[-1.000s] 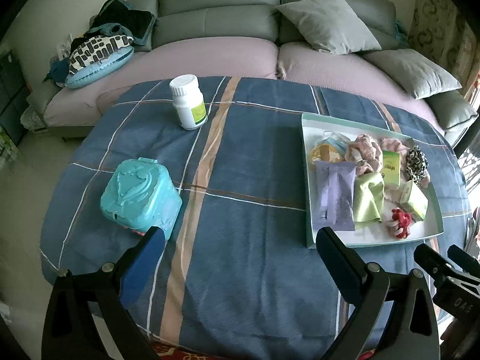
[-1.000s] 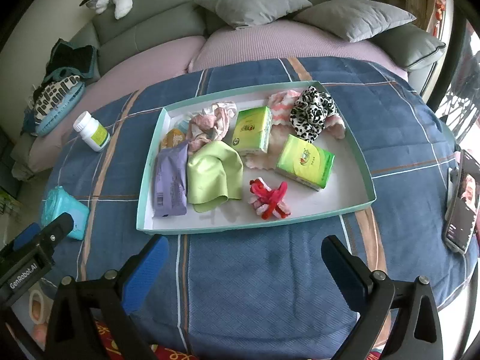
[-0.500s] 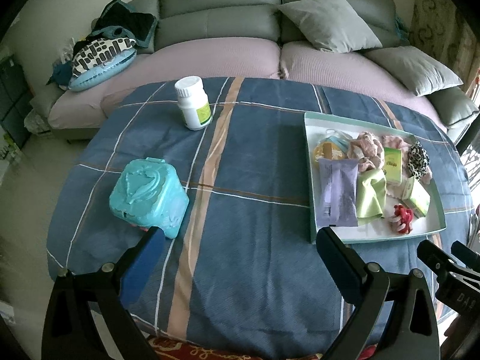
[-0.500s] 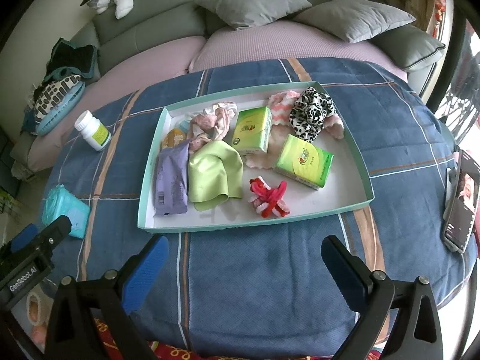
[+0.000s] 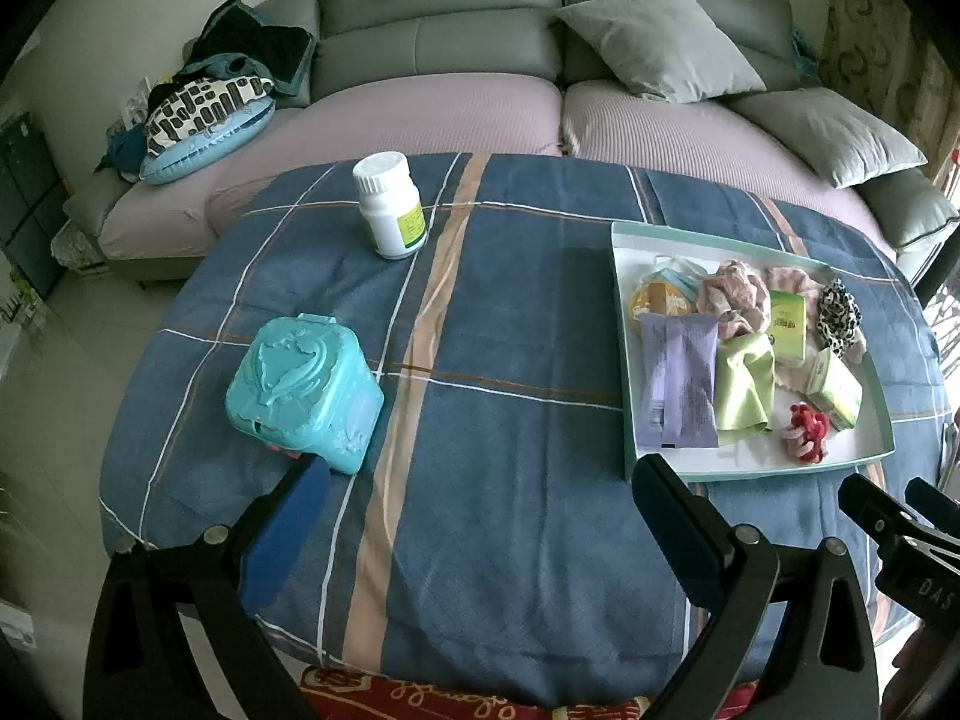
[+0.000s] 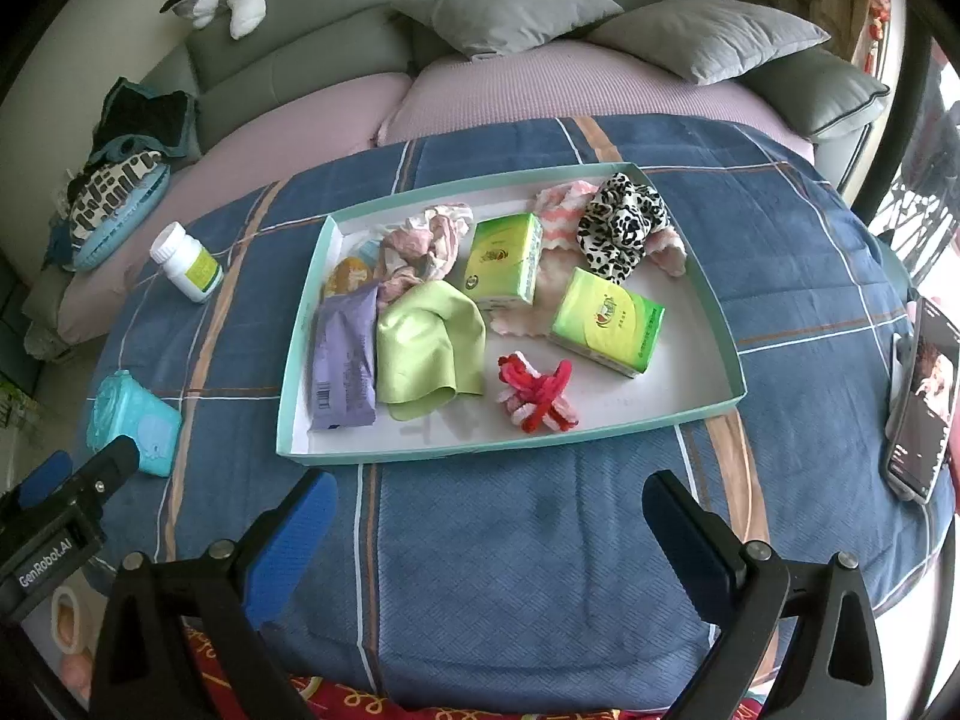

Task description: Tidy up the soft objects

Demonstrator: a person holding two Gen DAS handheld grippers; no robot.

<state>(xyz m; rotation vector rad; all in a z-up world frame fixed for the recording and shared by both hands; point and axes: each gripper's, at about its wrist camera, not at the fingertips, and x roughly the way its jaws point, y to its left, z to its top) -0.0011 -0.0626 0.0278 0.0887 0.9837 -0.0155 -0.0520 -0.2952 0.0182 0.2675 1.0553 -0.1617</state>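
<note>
A teal-rimmed white tray [image 6: 678,414] [image 5: 624,360] on the blue plaid table holds soft things: a green cloth [image 6: 429,348], a purple packet [image 6: 342,360], two green tissue packs [image 6: 606,321], a leopard scrunchie [image 6: 624,225], a pink scrunchie [image 6: 420,252], a pink cloth [image 6: 558,204] and a red-pink tie [image 6: 537,393]. My right gripper [image 6: 489,516] is open and empty, above the table before the tray's near rim. My left gripper [image 5: 480,504] is open and empty, near the front edge, left of the tray.
A teal plastic box [image 5: 303,384] [image 6: 135,420] and a white pill bottle [image 5: 390,204] [image 6: 186,261] stand on the table's left half. A phone [image 6: 921,402] lies at the right edge. A sofa with grey cushions [image 5: 654,39] runs behind the table.
Both grippers have drawn back a little from the table, so the tray and box look smaller and farther. Nothing on the table moved.
</note>
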